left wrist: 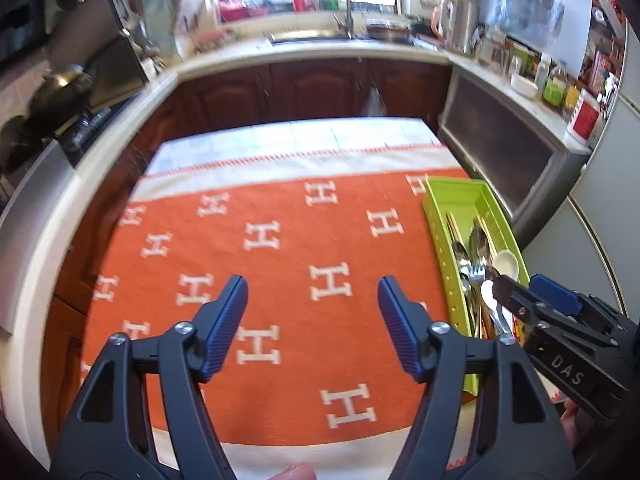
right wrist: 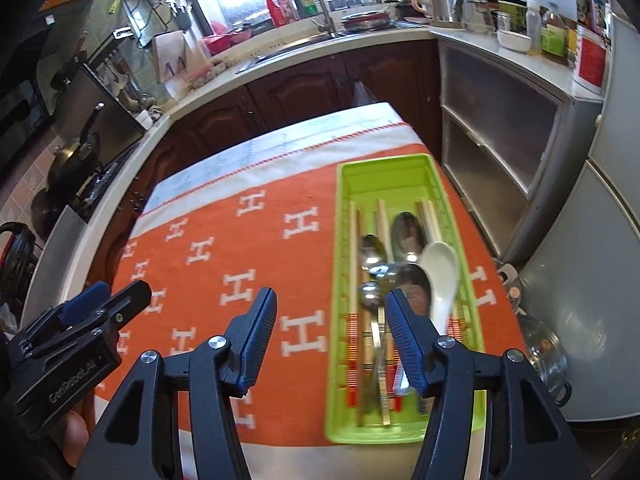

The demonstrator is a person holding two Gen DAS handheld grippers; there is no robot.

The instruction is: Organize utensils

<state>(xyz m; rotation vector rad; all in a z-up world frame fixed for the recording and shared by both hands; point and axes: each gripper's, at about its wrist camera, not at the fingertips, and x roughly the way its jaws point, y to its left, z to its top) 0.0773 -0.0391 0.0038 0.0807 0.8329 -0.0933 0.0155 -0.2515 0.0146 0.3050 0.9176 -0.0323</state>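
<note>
A lime-green utensil tray [right wrist: 341, 240] lies lengthwise on the right side of the orange cloth. It holds metal spoons [right wrist: 407, 230], forks, pale chopsticks [right wrist: 382, 216] and a white ceramic spoon [right wrist: 440, 272]. My right gripper [right wrist: 329, 294] hovers open above the tray's near left edge, nothing between its blue pads. The left wrist view shows the same tray [left wrist: 440, 240] with the white spoon [left wrist: 506, 262], and the right gripper [left wrist: 520, 286] over its near end. My left gripper [left wrist: 312, 284] hangs open and empty above the cloth, left of the tray; it appears at the left edge [right wrist: 120, 290] in the right wrist view.
The orange H-patterned cloth [left wrist: 280, 260] covers a small table. A counter with sink [right wrist: 304, 40] runs behind, a stove with a wok [right wrist: 76, 152] on the left. A metal cabinet [right wrist: 500, 120] and fridge stand right, a pot lid [right wrist: 540, 352] beside the table.
</note>
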